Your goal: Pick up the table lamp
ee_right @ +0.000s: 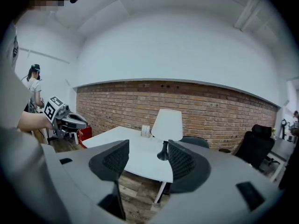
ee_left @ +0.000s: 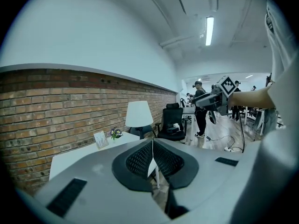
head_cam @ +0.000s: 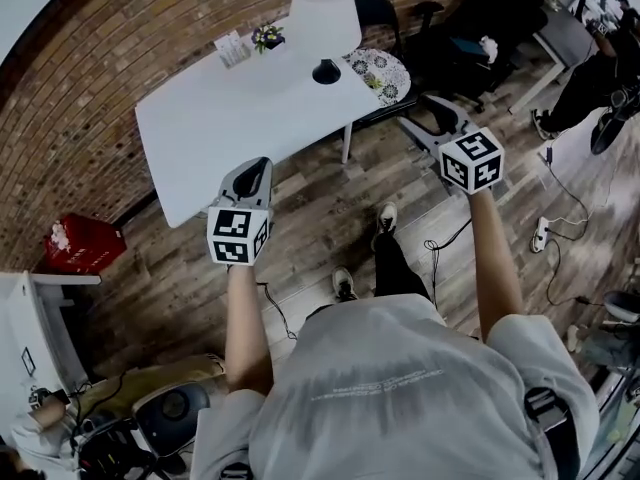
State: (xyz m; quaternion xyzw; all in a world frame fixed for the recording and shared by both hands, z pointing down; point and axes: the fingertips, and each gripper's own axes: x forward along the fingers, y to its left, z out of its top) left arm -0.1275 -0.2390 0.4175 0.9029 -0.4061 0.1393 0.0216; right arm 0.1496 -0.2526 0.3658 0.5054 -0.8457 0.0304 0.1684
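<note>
The table lamp (head_cam: 325, 18), with a white shade and a black foot, stands on the far right part of the white table (head_cam: 220, 133). It also shows in the left gripper view as the lamp (ee_left: 138, 114) and in the right gripper view as the lamp (ee_right: 167, 125). My left gripper (head_cam: 255, 166) hovers over the table's near edge, its jaws shut with nothing between them (ee_left: 153, 158). My right gripper (head_cam: 430, 108) hangs above the floor to the right of the table, open and empty (ee_right: 147, 160). Both are well short of the lamp.
A small potted flower (head_cam: 267, 37) and a card holder (head_cam: 232, 48) stand by the lamp. A chair with a patterned cushion (head_cam: 382, 74) and black office chairs (head_cam: 480, 28) sit to the right. A red box (head_cam: 80, 243) lies left. Cables (head_cam: 545, 233) cross the floor.
</note>
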